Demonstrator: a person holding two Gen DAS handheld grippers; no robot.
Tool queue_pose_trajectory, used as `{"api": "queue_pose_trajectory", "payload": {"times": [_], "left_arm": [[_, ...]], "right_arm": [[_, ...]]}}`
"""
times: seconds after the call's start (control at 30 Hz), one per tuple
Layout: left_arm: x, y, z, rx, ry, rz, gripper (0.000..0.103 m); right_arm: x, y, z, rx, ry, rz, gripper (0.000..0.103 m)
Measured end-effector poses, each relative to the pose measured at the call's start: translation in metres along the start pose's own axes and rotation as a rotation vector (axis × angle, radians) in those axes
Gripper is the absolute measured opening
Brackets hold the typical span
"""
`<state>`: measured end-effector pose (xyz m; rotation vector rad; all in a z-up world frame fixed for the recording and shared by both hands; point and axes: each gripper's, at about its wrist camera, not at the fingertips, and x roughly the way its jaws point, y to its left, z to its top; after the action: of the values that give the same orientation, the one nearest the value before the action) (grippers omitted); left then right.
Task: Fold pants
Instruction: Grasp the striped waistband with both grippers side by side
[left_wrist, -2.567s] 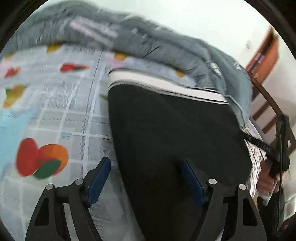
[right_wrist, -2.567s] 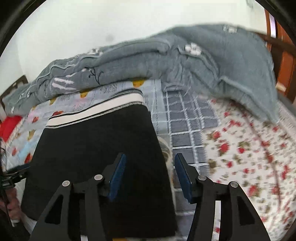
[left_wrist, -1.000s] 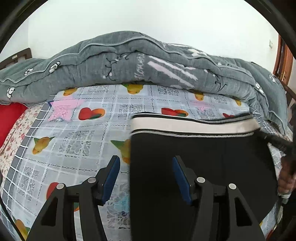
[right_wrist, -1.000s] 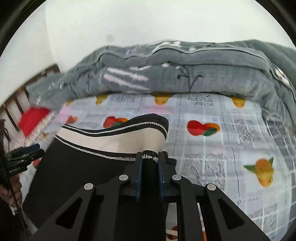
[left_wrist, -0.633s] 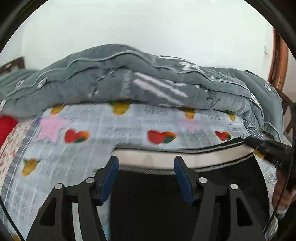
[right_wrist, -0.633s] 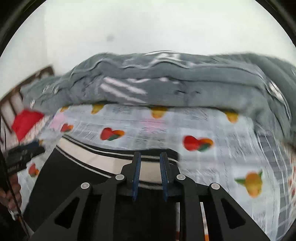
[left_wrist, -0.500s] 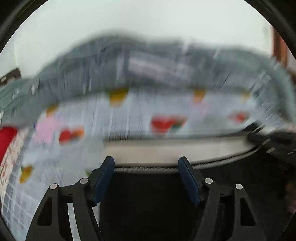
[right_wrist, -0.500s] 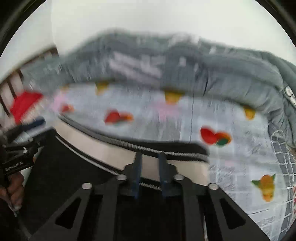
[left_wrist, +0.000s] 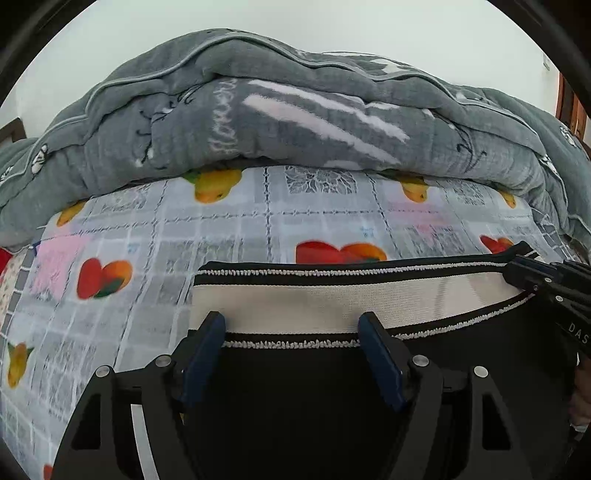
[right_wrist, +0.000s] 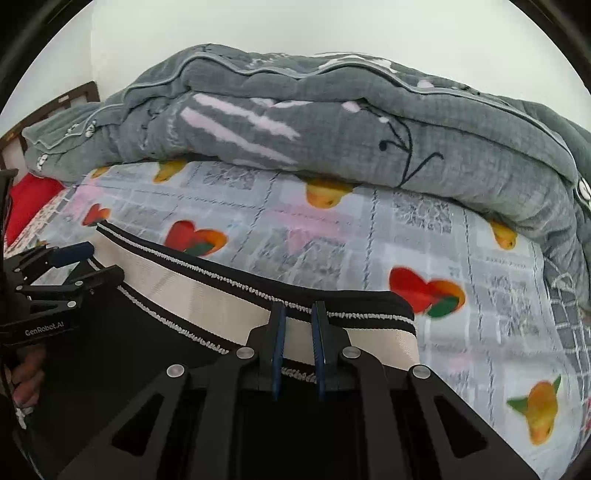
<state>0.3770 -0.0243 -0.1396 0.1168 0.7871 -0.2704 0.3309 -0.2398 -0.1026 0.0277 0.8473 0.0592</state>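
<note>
Black pants (left_wrist: 332, 398) with a cream waistband (left_wrist: 332, 302) edged in black lie on the fruit-print bedsheet (left_wrist: 147, 258). In the left wrist view my left gripper (left_wrist: 291, 332) is open, its blue-padded fingers straddling the waistband's left part. In the right wrist view my right gripper (right_wrist: 298, 332) is shut on the waistband (right_wrist: 207, 295) near its right corner, and the pants (right_wrist: 129, 350) spread left below it. The right gripper also shows at the right edge of the left wrist view (left_wrist: 532, 277), the left gripper at the left of the right wrist view (right_wrist: 70, 266).
A bulky grey quilt (left_wrist: 295, 122) is piled along the far side of the bed, also in the right wrist view (right_wrist: 332, 122). A red cushion (right_wrist: 26, 199) lies at far left. White wall behind. The sheet (right_wrist: 480, 332) extends right.
Both grippers moved up from the pants' lower part to the waistband. The right gripper closed on the waistband about a second ago and still holds it. The left stays open.
</note>
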Motion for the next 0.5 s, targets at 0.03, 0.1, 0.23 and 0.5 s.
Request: {"api": "queue_pose_trajectory", "payload": {"times": [0.03,0.1,0.23,0.5], "left_arm": [[0.002,-0.001,0.001,0.000,-0.005,0.005,0.073],[0.004,-0.002,0.000,-0.002,-0.012,0.015,0.073],[0.001,-0.001,-0.002,-0.018,-0.026,0.015,0.074],[-0.001,0.007,-0.002,-0.064,-0.044,0.011,0.074]], "right_arm": [[0.004,-0.003,0.004,0.004,-0.001,0.004,0.013],[0.009,-0.010,0.008,0.036,-0.002,0.026,0.013],[0.007,-0.011,0.004,0.041,-0.033,0.034,0.013],[-0.004,-0.015,0.002,0.101,-0.073,0.091,0.022]]}}
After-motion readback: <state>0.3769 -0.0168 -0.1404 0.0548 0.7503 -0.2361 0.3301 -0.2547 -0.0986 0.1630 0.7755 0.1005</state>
